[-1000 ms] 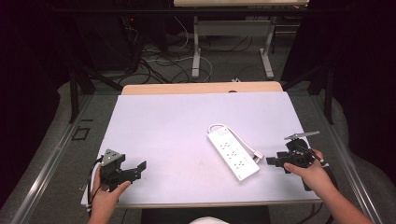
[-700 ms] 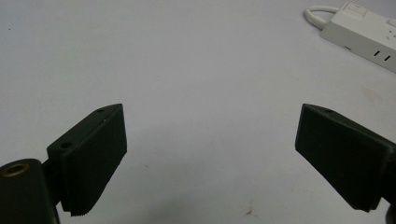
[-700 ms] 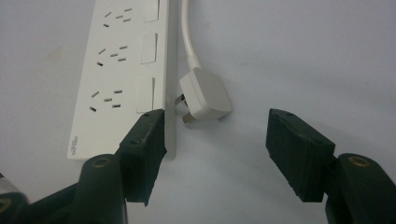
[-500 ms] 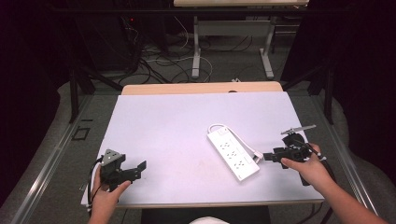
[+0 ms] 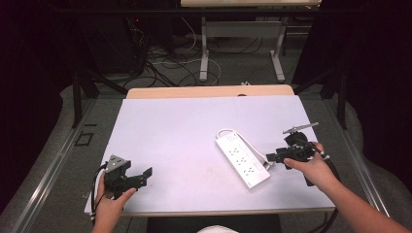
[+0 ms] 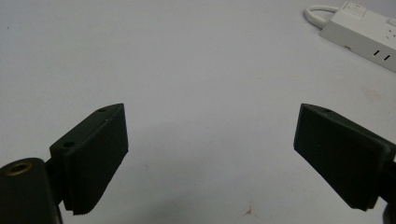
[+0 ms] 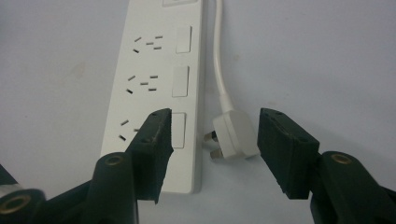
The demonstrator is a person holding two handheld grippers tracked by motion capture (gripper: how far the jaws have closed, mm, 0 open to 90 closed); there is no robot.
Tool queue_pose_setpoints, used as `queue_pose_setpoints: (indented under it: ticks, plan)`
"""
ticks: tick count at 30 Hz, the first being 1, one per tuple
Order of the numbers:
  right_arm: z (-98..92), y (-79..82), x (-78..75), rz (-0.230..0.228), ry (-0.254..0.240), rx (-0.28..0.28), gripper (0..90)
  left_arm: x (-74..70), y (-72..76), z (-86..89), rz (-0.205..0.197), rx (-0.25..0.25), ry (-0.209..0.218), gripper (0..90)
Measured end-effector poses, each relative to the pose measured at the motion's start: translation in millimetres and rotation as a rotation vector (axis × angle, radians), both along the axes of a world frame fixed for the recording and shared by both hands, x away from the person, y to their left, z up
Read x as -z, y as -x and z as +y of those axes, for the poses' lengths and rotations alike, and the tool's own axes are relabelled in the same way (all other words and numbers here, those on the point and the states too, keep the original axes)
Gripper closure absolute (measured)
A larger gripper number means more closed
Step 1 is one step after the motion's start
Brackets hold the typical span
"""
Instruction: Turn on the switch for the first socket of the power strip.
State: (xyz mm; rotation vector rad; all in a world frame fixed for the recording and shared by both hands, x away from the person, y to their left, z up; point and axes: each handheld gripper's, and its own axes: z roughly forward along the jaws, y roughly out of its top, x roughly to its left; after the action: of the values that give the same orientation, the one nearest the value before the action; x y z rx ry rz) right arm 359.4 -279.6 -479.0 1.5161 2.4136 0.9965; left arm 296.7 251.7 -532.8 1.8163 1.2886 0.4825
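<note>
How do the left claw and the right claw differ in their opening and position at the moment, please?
The left claw stands wide open over bare white table, with nothing between its jaws; the right claw is narrower, its jaws having just been closing, with the white plug between them, untouched. The left claw sits far from the power strip; the right claw is right beside it. Both have black jaws.

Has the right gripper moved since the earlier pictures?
Yes. The right gripper has shifted left toward the power strip, its jaws closing around the plug without pressing it yet.
</note>
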Motion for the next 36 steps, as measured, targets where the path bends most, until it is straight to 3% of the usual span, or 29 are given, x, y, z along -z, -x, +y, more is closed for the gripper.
queue_pose_setpoints:
  ticks: [22, 36]
  plan:
    - [31.9, -27.3, -6.3, -0.013, 0.000, -0.011, 44.9, 0.2, -0.1, 0.3, 0.000, 0.003, -0.001, 10.6]
    - [47.9, -40.4, -5.0, 0.011, 0.001, 0.003, 60.1, 0.3, -0.2, 0.3, 0.002, 0.005, -0.002, 10.9]
